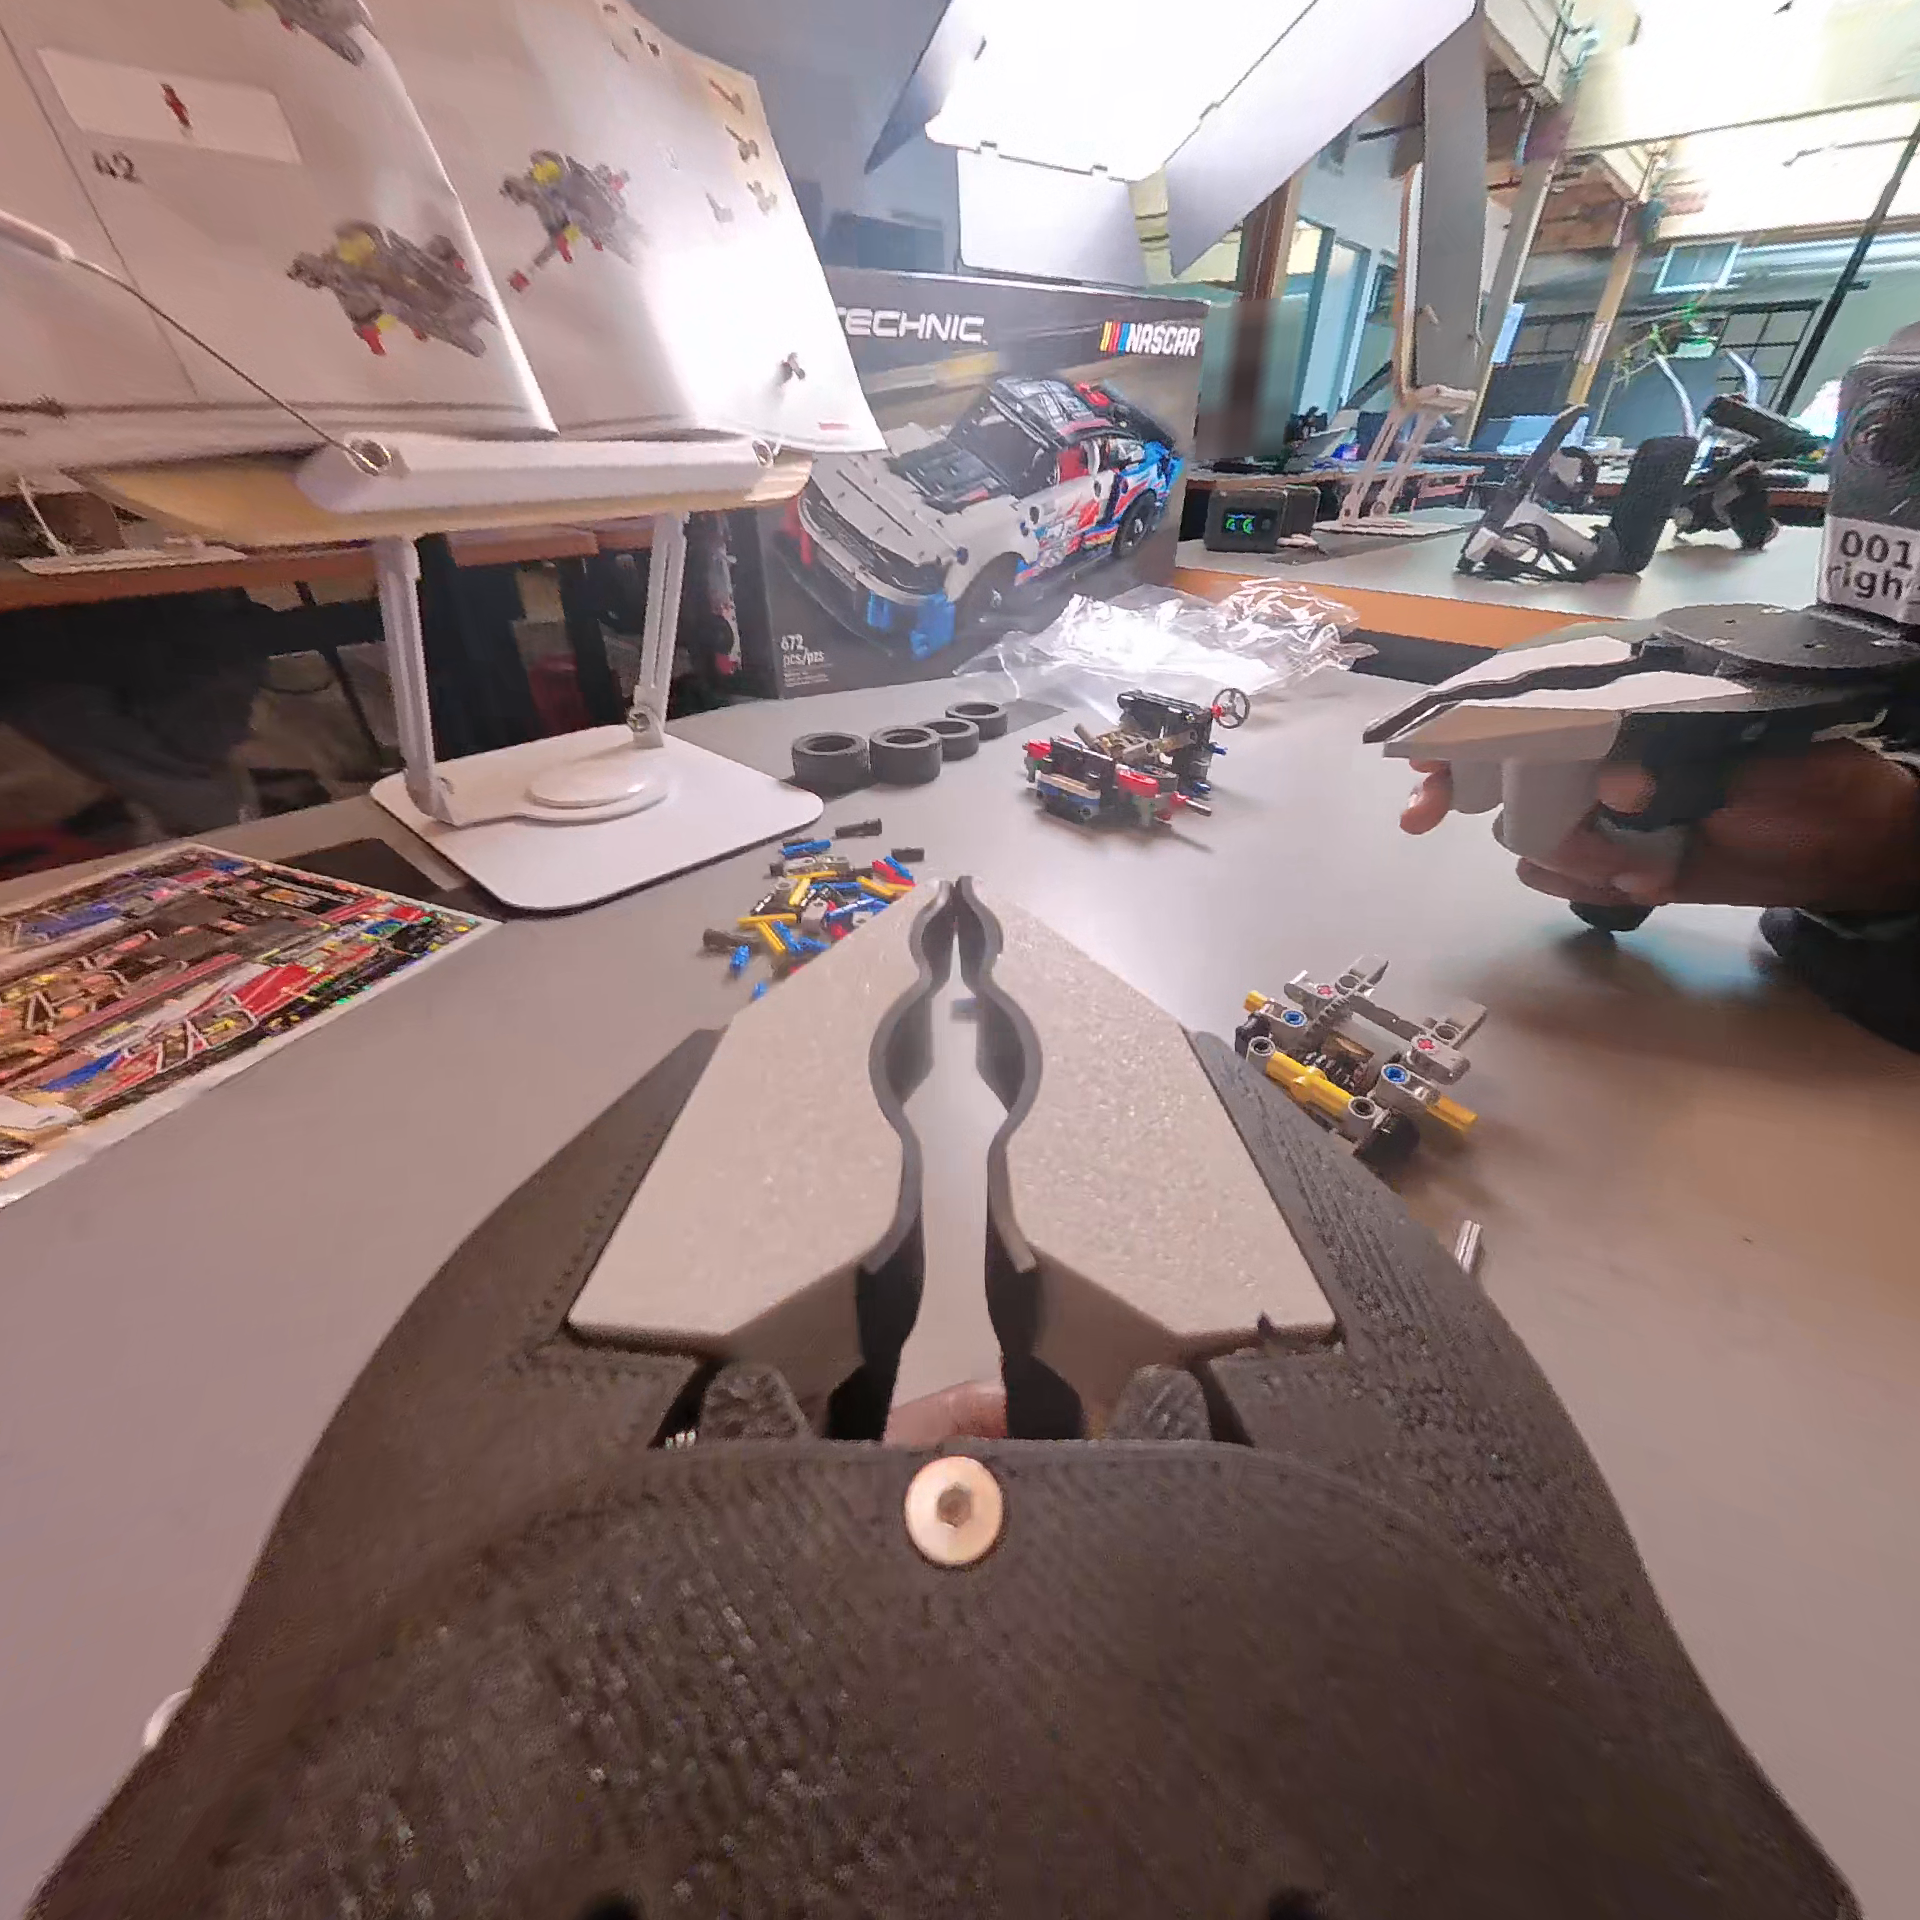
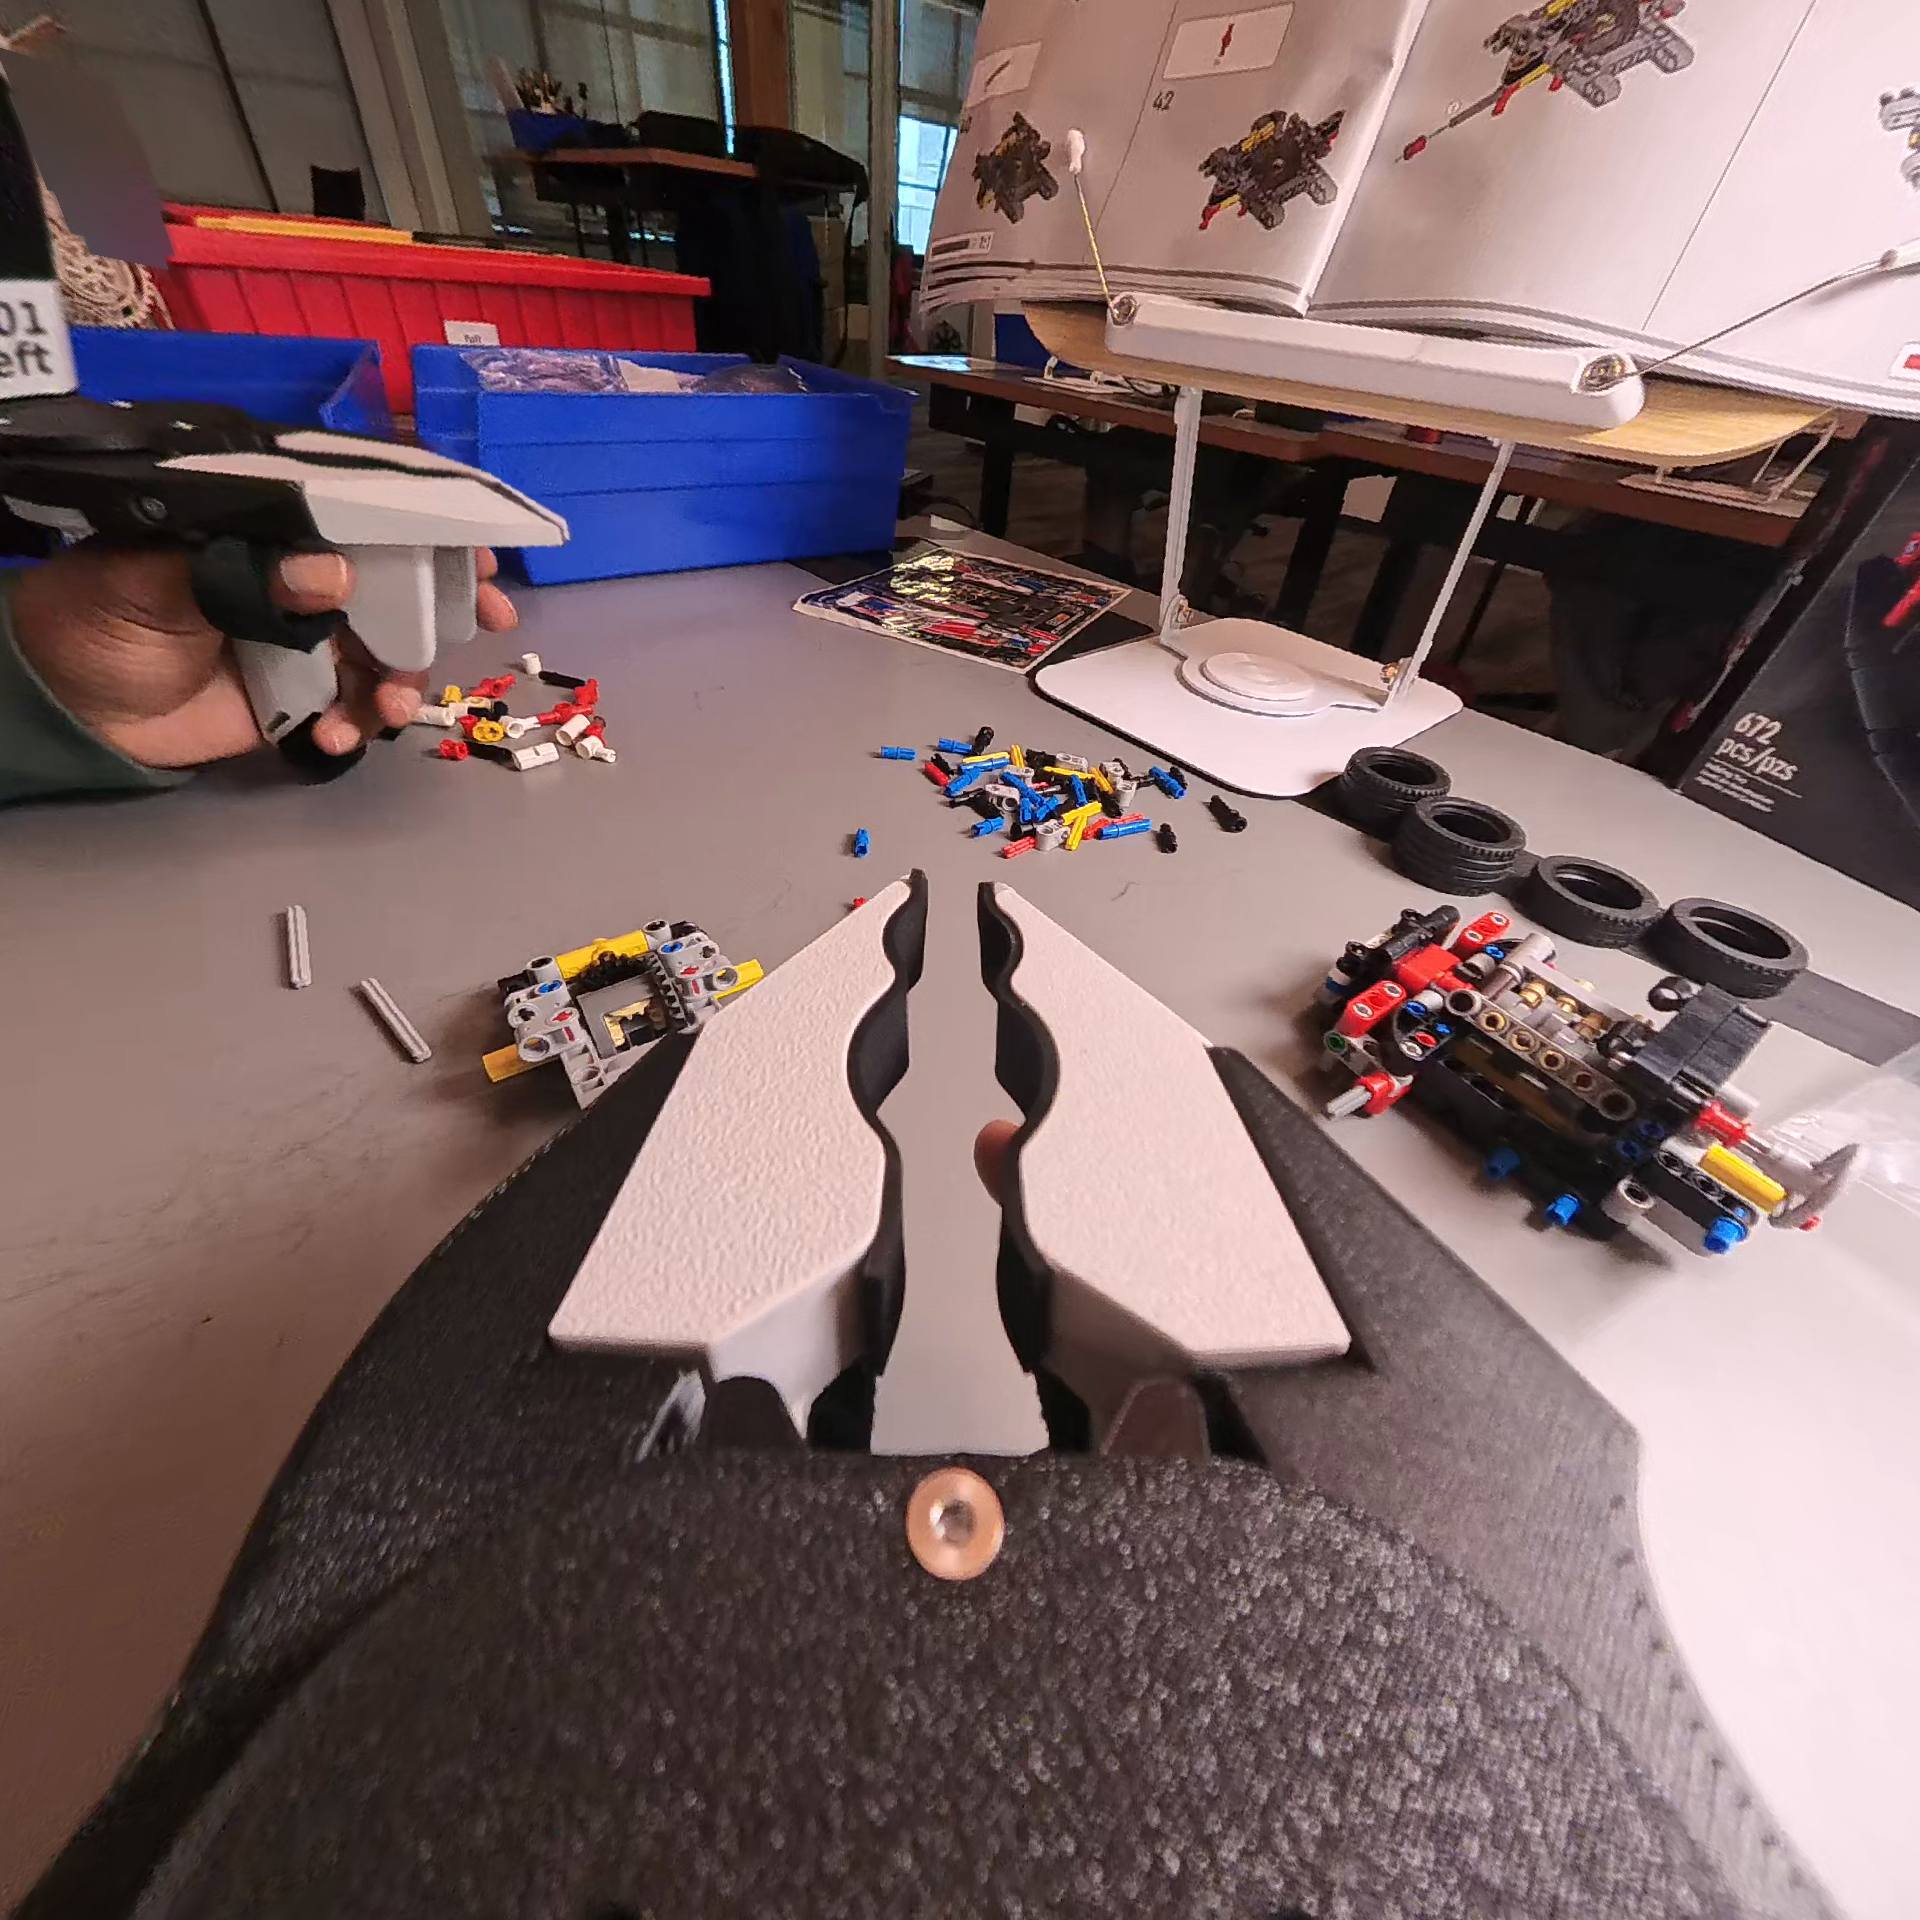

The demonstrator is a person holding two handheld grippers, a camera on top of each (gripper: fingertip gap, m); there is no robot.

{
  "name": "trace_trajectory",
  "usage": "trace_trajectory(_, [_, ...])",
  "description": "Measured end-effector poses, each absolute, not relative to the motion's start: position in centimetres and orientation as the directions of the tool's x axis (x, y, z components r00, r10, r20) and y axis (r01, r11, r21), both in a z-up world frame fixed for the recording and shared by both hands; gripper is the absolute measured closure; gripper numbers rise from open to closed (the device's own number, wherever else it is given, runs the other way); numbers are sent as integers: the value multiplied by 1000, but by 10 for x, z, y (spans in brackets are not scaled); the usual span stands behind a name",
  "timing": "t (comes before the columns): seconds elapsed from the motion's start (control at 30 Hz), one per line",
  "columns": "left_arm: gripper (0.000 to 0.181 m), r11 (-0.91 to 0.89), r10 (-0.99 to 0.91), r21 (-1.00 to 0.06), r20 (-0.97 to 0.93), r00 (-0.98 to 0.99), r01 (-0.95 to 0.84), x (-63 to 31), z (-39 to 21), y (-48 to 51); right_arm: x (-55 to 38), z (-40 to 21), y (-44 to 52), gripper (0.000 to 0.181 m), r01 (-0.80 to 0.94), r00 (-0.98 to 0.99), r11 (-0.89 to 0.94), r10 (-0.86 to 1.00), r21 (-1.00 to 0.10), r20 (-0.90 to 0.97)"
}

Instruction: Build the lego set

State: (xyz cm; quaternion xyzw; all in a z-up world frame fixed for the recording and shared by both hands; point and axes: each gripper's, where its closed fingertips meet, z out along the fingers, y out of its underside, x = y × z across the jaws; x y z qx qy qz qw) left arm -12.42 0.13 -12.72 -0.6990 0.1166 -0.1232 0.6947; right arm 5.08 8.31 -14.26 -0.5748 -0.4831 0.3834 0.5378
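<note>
The left gripper [image 1: 957,896] was clenched on nothing above the grey counter [image 1: 1247,1455]; the right gripper [image 2: 952,888] was released, its jaws slightly apart and empty. The small yellow-and-grey lego assembly [image 2: 613,1003] lay between them. The larger lego chassis [image 2: 1538,1081] sat beside four black tyres [image 2: 1590,899], near loose pins [image 2: 1049,795].

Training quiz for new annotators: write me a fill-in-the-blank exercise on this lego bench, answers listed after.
1. The row of black tires counts ____ tires.
2. The left gripper has its fingertips ____.
3. The instruction booklet lies open on a ____ stand.
4. The two loose grey axles lie on the table to the ____ of the small yellow and grey assembly in the right wrist view.

Answers: four; shut; white; left
</note>
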Motion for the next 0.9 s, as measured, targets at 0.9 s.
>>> trace_trajectory(0.9, [129, 37, -444, -990, -137, 886, -135, -88, -132, -4, 19, -221, 18, 136, 624, -372, 397, 908, -673, 191])
